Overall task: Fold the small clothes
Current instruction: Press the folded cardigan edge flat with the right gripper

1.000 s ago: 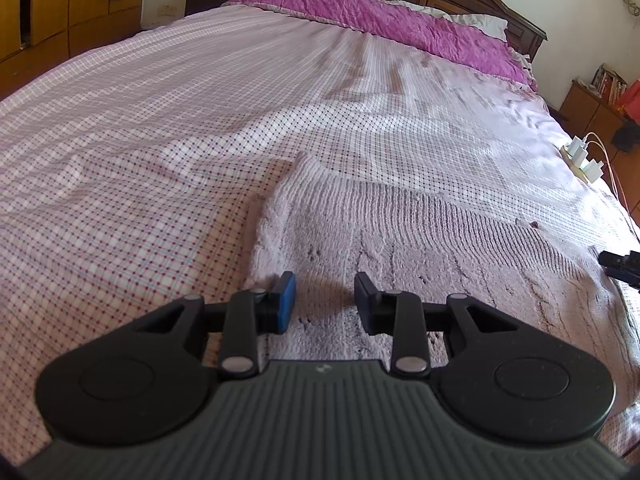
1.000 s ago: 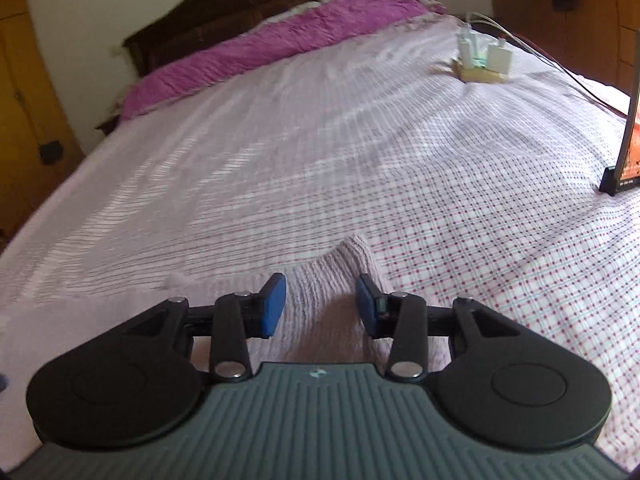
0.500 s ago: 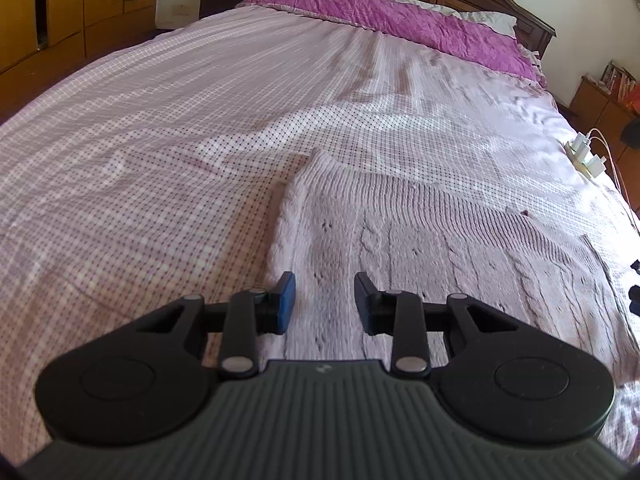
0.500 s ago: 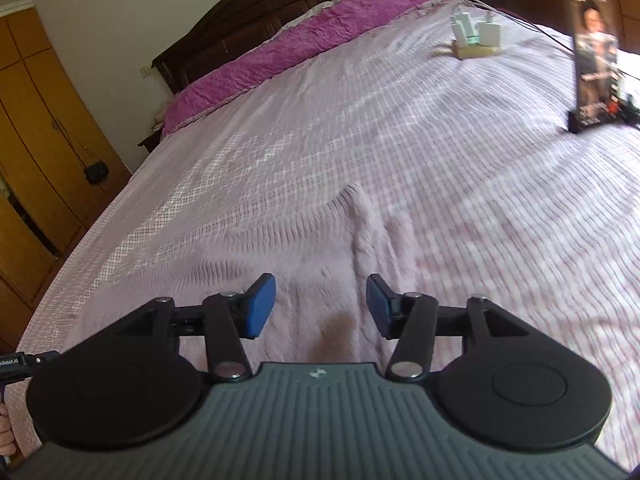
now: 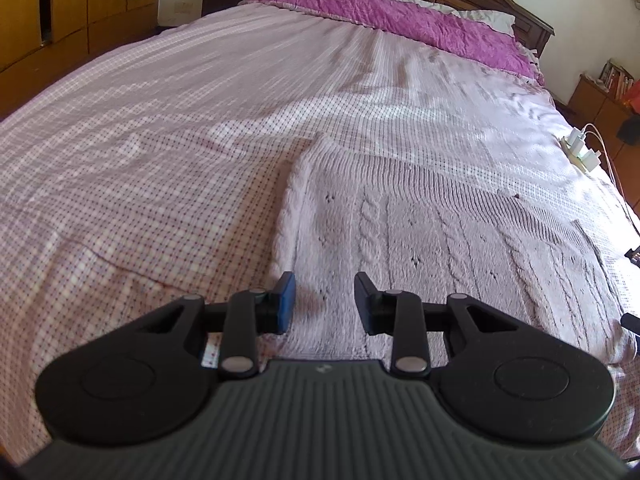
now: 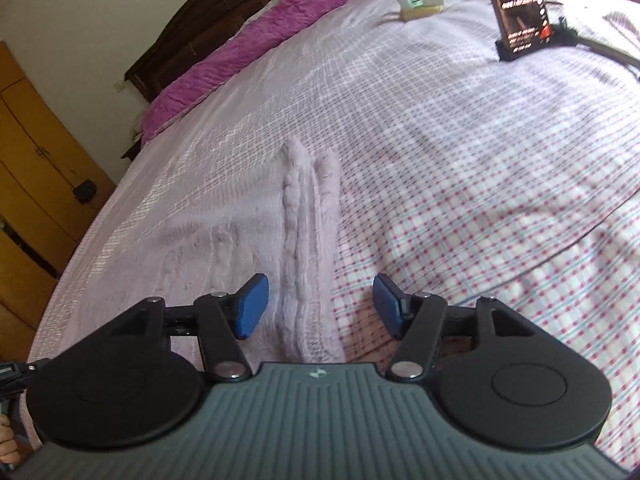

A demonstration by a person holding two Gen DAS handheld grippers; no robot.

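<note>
No text can be read with certainty. The phone [image 6: 518, 4] propped upright on the bedsheet [image 6: 460, 128] shows a screen with a few lines of small white characters, too blurred to make out

Near hem of pale lilac cable-knit garment [image 5: 420, 240] hidden under left hand-held gripper [image 5: 324, 300] body. Its left part motion-blurred in right wrist view. Upright dark phone on stand [image 6: 518, 4] cut by top edge. Screen text too small to read.
</note>
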